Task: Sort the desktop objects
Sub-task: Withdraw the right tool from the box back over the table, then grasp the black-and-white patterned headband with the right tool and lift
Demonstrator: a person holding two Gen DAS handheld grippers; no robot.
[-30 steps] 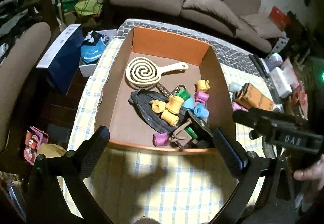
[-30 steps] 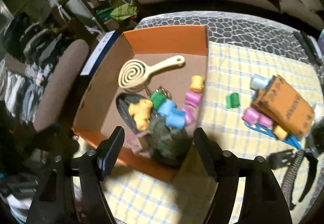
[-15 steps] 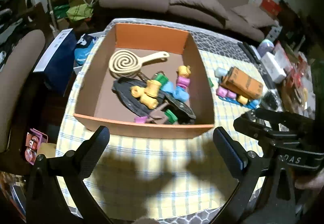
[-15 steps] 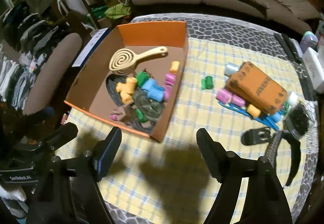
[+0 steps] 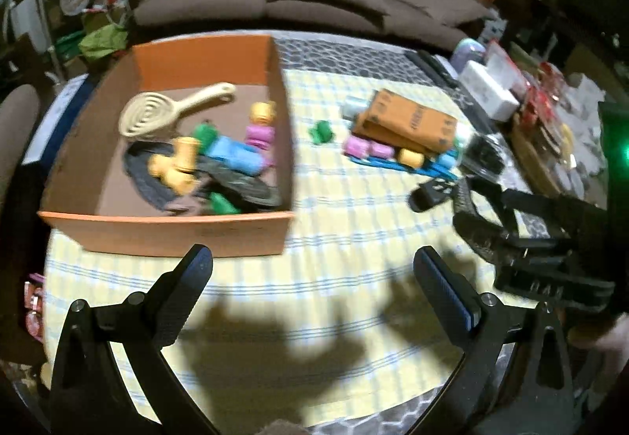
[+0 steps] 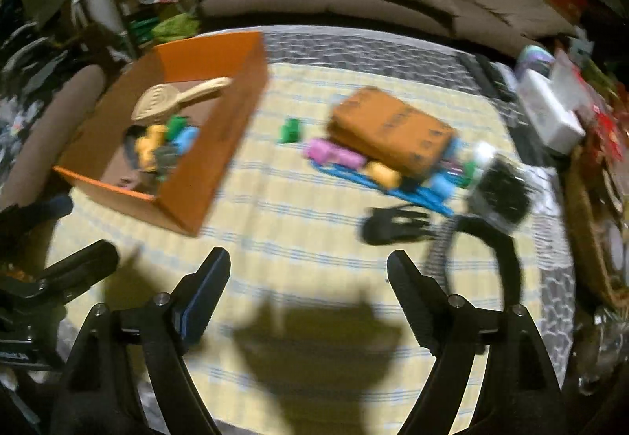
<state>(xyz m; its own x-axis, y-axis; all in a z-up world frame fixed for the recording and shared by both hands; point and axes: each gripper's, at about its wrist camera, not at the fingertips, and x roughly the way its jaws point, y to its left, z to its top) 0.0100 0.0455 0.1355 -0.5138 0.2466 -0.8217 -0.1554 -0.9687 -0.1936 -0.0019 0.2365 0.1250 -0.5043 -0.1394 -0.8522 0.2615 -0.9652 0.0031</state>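
Both grippers — left (image 5: 312,270), right (image 6: 308,270) — pulled back from the one box (image 5: 177,230), fingers spread, empty

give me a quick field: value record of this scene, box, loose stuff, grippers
box: orange cardboard box, open top, on yellow checked cloth
in box: cream spiral paddle, coloured rollers
loose on cloth: green roller, orange pack, pink rollers
left gripper: open, empty
right gripper: open, empty

An open orange box (image 5: 165,234) at frame left holds a cream brush (image 5: 173,111) and rollers; a green roller (image 5: 322,131) lies on the cloth at centre.
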